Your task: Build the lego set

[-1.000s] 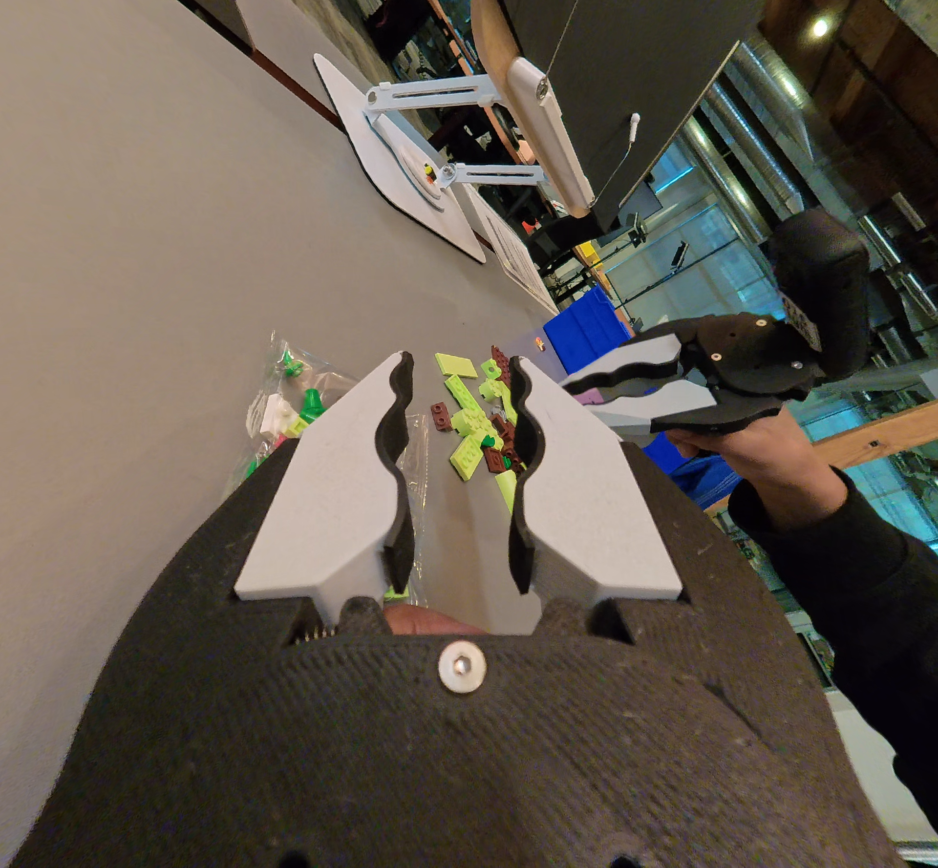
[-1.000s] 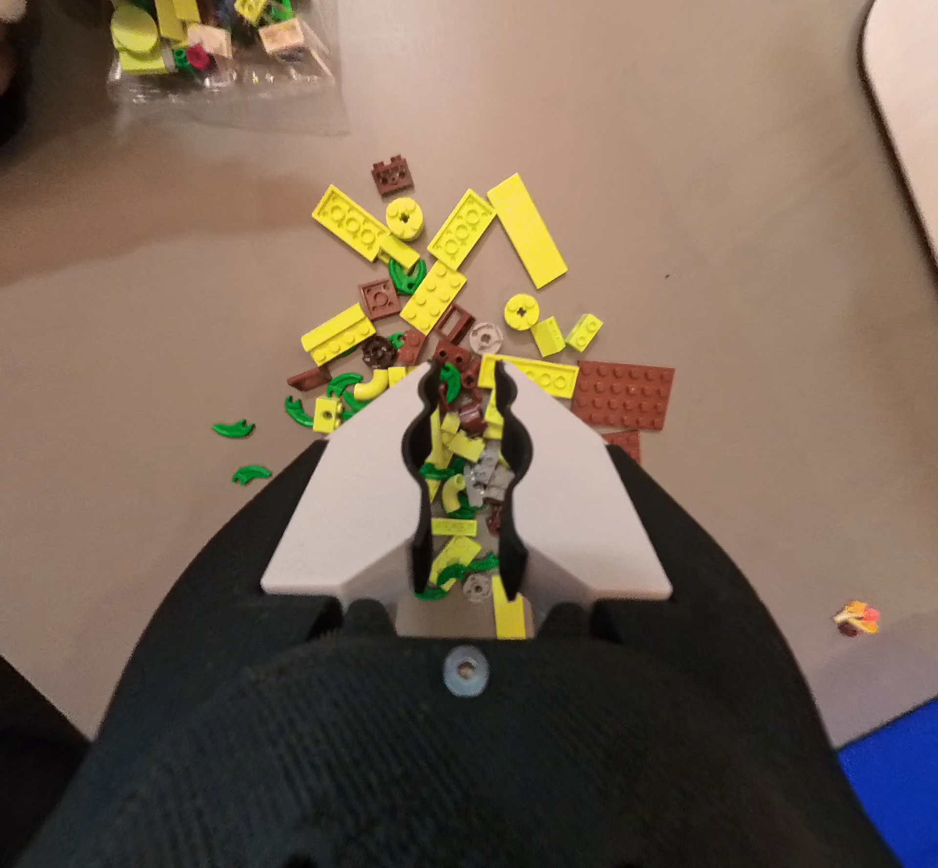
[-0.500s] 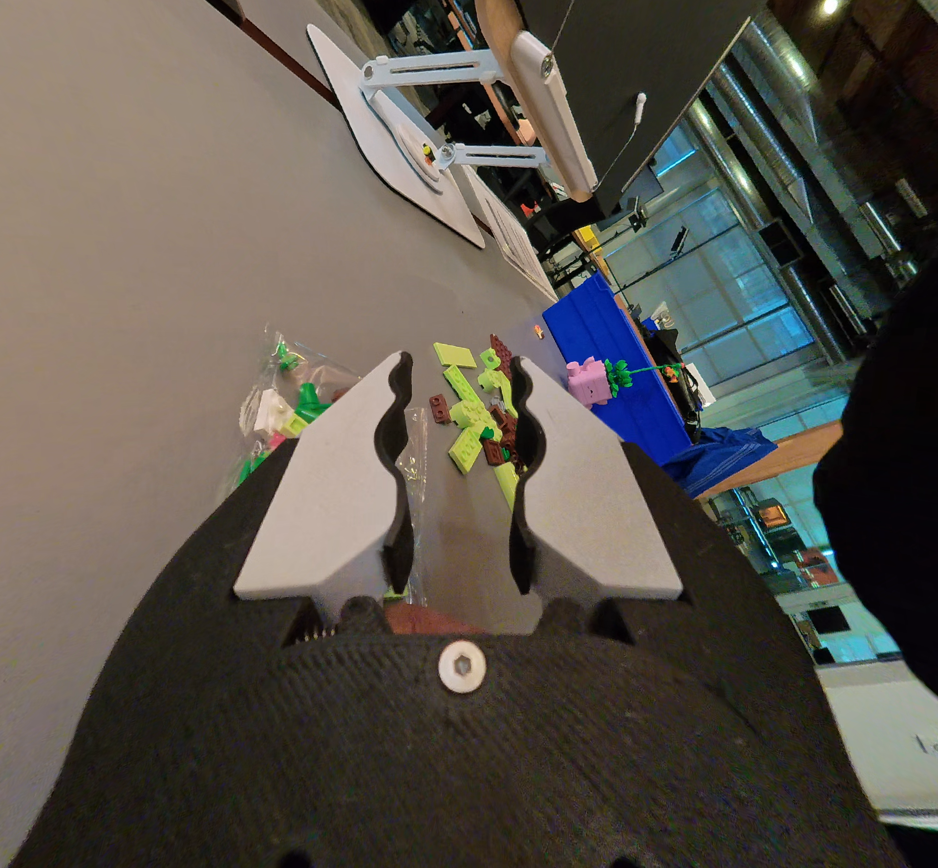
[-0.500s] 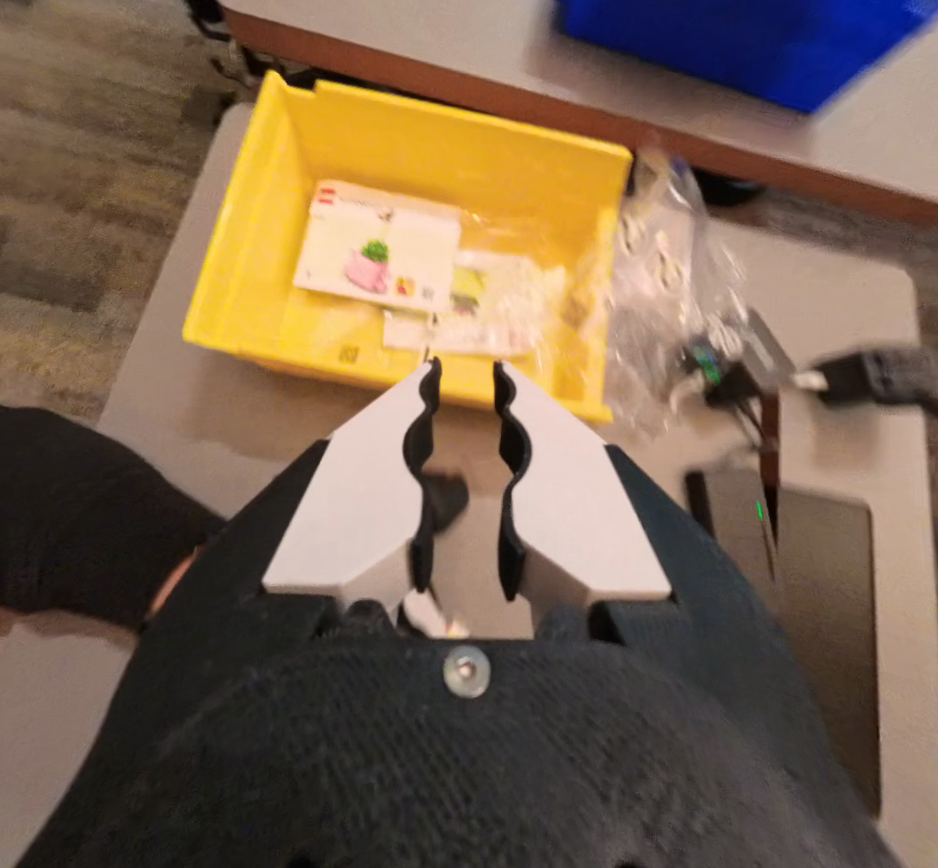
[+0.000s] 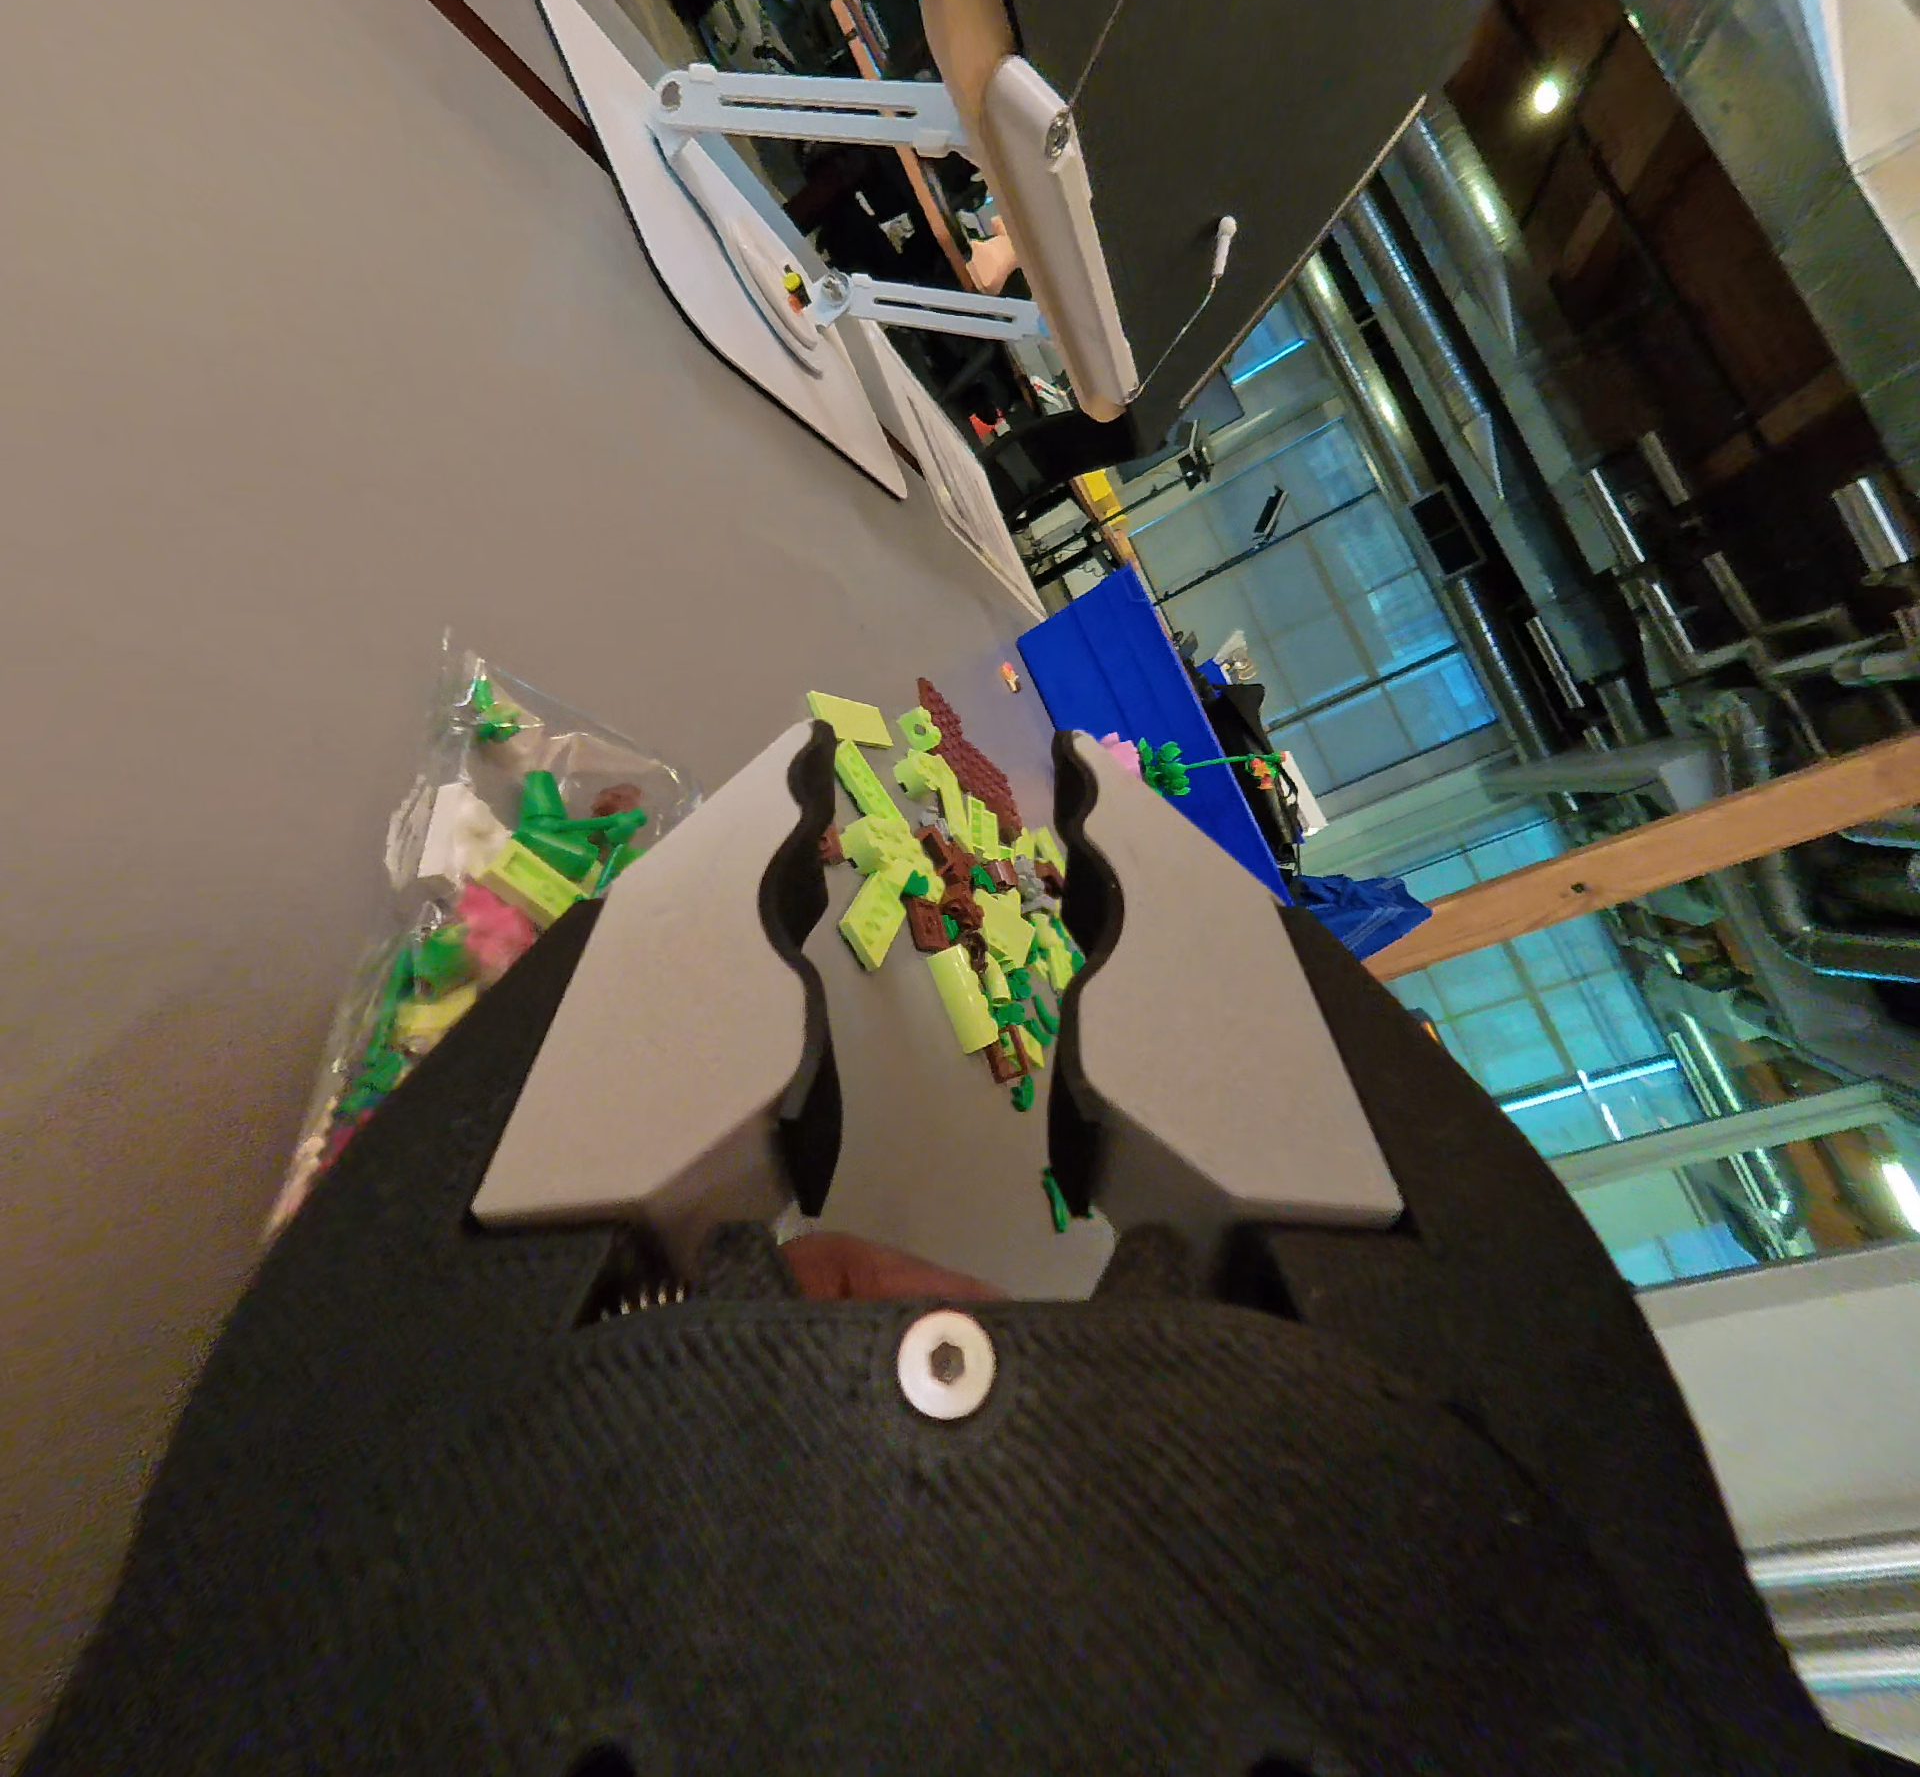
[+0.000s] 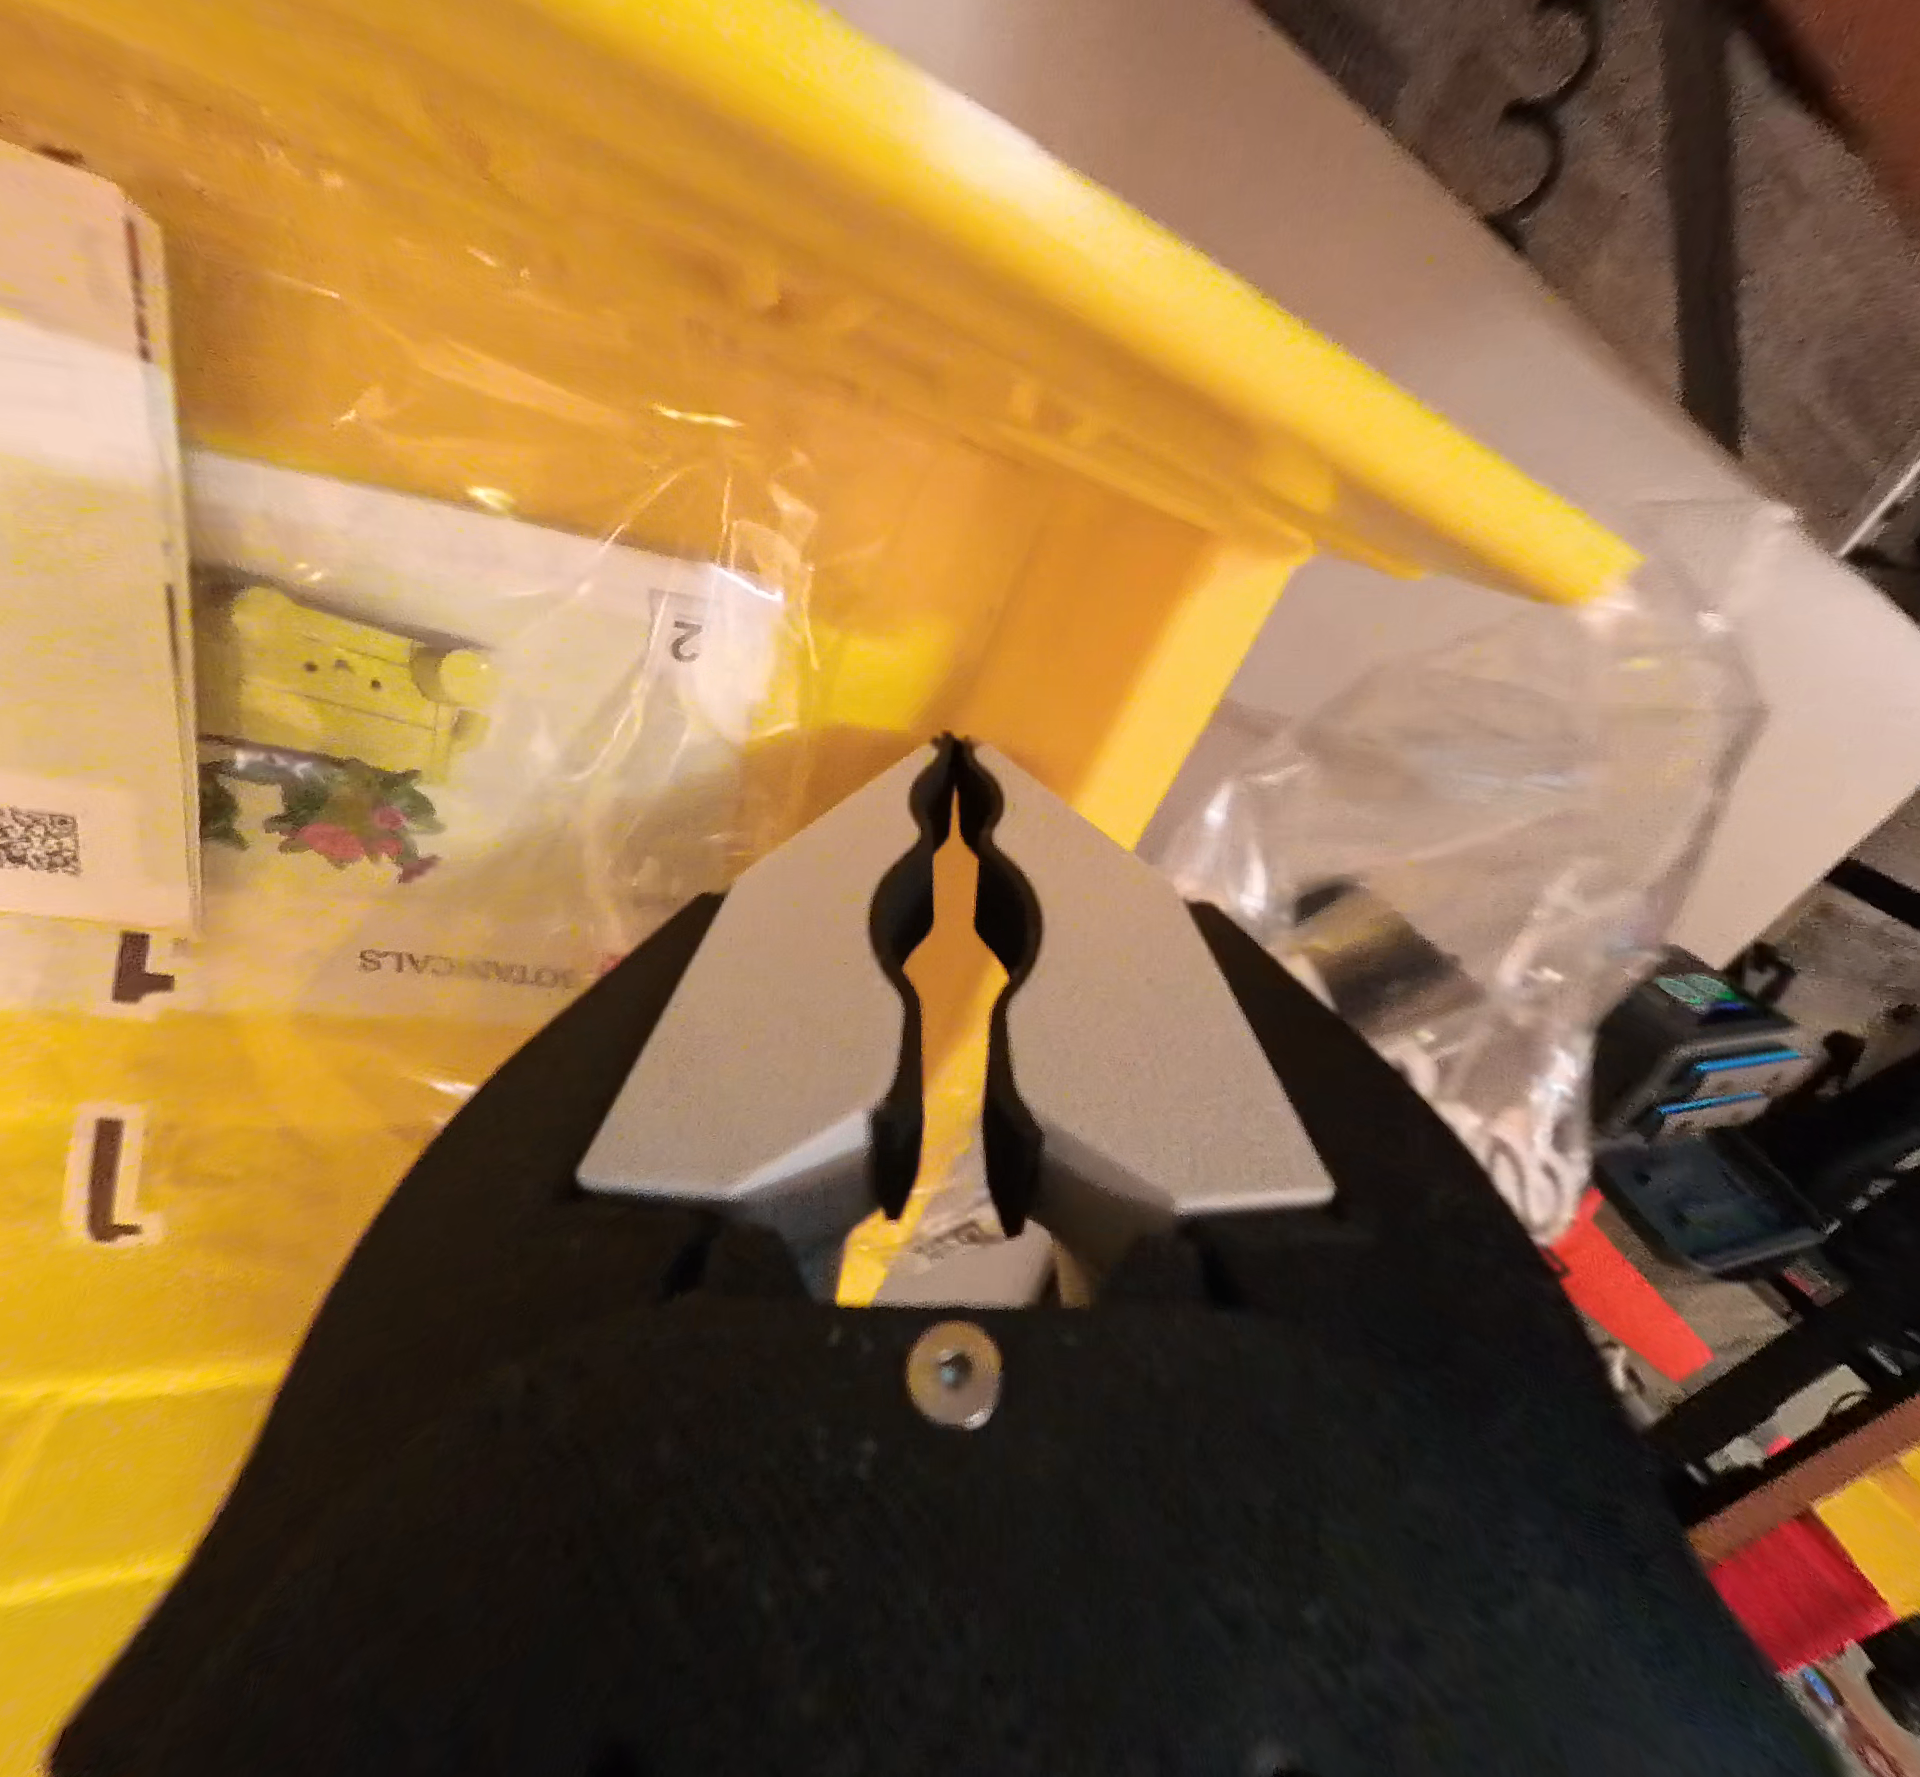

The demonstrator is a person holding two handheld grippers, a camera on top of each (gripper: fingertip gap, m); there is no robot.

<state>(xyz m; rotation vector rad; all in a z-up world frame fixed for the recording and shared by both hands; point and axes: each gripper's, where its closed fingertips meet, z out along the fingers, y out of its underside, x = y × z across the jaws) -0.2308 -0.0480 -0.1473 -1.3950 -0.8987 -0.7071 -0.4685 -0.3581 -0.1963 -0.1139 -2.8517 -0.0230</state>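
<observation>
In the left wrist view, a pile of loose lime, brown and green lego pieces (image 5: 956,896) lies on the grey table (image 5: 260,480). My left gripper (image 5: 945,740) is open and empty, with the pile showing between its fingers. A clear bag of lego pieces (image 5: 499,854) lies left of it. In the blurred right wrist view, my right gripper (image 6: 954,742) is shut, its tips at the inner corner of a yellow bin (image 6: 1039,200). The bin holds instruction booklets (image 6: 83,584) and a clear plastic bag (image 6: 582,522). I cannot tell whether the tips pinch anything.
A blue bin (image 5: 1132,709) stands beyond the pile, with a small pink and green lego build (image 5: 1117,745) by it. A white stand base (image 5: 717,273) sits farther back. Right of the yellow bin lie another clear bag (image 6: 1507,792) and dark electronic devices (image 6: 1704,1083). My right fingertips sit around 40 cm from my left ones.
My right gripper swung from the lego pile to the yellow bin, moved in close and went from open to shut. It left the left wrist view. My left gripper shifted slightly and stayed open.
</observation>
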